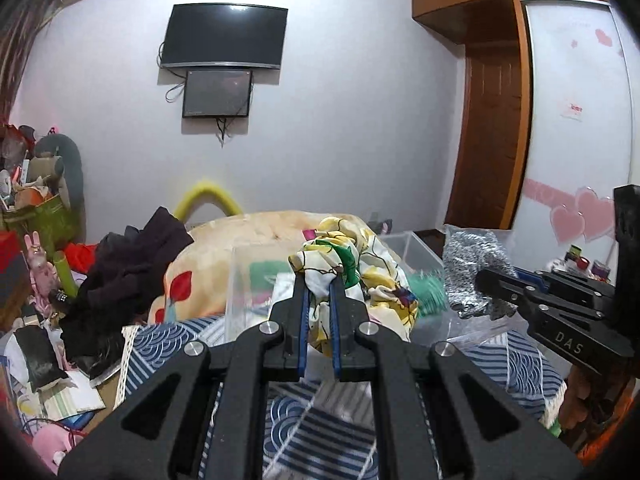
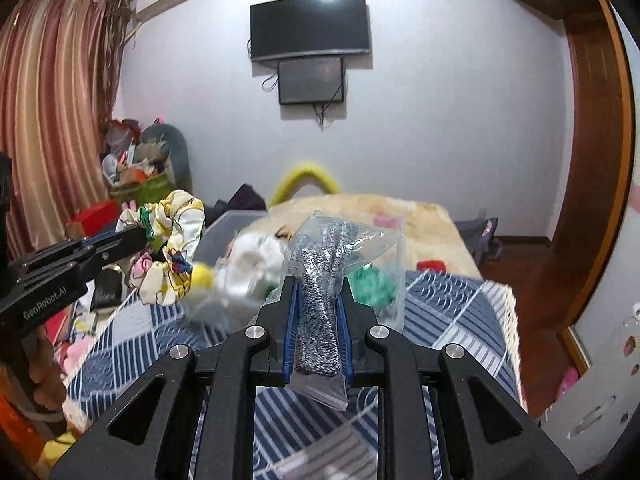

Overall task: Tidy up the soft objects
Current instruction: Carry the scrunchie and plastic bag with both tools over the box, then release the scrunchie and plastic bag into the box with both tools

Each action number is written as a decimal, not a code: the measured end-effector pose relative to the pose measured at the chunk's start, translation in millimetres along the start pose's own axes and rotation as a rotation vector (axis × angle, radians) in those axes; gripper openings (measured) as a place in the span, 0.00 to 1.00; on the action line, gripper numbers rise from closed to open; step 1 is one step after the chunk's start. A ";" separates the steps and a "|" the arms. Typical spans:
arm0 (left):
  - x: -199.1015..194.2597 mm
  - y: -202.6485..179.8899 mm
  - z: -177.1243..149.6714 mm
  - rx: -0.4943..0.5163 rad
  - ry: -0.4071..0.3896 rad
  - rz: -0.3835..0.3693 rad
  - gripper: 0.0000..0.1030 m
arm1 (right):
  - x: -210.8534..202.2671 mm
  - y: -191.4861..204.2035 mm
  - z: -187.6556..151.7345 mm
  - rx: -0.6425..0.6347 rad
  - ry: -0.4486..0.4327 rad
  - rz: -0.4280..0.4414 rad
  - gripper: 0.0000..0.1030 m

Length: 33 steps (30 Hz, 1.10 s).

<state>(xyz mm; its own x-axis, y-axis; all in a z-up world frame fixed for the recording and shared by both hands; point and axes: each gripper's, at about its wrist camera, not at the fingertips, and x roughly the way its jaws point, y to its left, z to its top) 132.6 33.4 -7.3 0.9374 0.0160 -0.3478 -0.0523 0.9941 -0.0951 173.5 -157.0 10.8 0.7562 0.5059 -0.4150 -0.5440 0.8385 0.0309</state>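
Both grippers are up over the bed (image 2: 452, 300). The left gripper (image 1: 319, 280) has its jaws clamped on one floral scrunchie (image 1: 352, 276), which bunches up past the tips and hangs in a loop below them. The right gripper (image 2: 318, 280) has its jaws pinched on one clear bag (image 2: 344, 248) of speckled grey knit; its long axis runs along the jaws, wide end poking out ahead, sealed end trailing back. Two clear bins (image 1: 412, 248) sit ahead of the jaws, with a green item (image 2: 372, 280) behind the bag.

Floral scrunchie (image 1: 352, 268), bagged speckled fabric (image 2: 320, 300), both aloft
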 end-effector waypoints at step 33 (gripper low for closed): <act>70.5 12.6 -24.7 -0.046 0.196 -0.003 0.38 | 61.3 -3.0 4.8 -0.015 0.134 -0.008 0.41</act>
<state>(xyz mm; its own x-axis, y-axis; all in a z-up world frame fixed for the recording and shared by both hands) 189.5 44.3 -56.1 0.8530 -0.0128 -0.5217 -0.0695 0.9880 -0.1378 223.2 -127.5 -10.4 0.7057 0.4666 -0.5332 -0.5442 0.8388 0.0138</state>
